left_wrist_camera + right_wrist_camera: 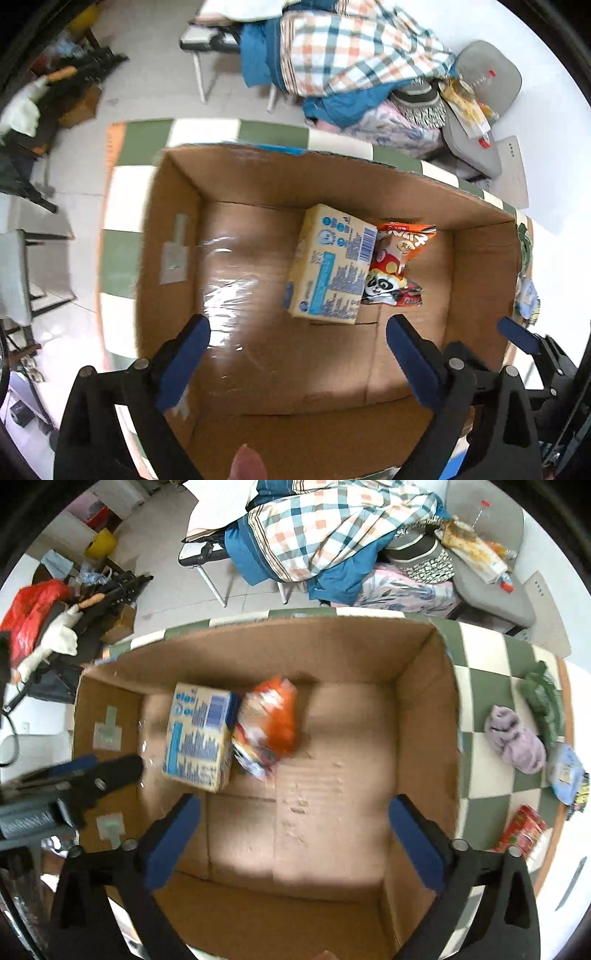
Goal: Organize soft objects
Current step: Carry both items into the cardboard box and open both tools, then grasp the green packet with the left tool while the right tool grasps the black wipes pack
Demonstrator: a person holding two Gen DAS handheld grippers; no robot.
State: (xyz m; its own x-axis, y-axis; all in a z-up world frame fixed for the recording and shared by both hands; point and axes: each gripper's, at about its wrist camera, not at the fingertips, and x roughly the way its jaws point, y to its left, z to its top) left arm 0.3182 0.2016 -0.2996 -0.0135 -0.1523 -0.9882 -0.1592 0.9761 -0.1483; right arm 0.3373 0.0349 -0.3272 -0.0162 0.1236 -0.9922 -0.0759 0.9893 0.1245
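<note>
Left wrist view: my left claw [295, 354] hangs open and empty over the cardboard box [177, 236]. Inside lie one yellow carton [328, 266] and one orange snack bag [397, 266], touching, ahead of my fingers, their long axes running away from me.

Right wrist view: my right claw [291, 834] is also spread wide, empty. Right of the box, on the checked cloth [480, 686], wait one lilac cloth bundle [515, 740], one green item [543, 698], one blue packet [567, 775] and one red packet [522, 830], nearer my right hand.

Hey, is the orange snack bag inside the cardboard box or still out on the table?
Inside. The orange snack bag lies on the floor of the cardboard box, against the yellow carton.
</note>
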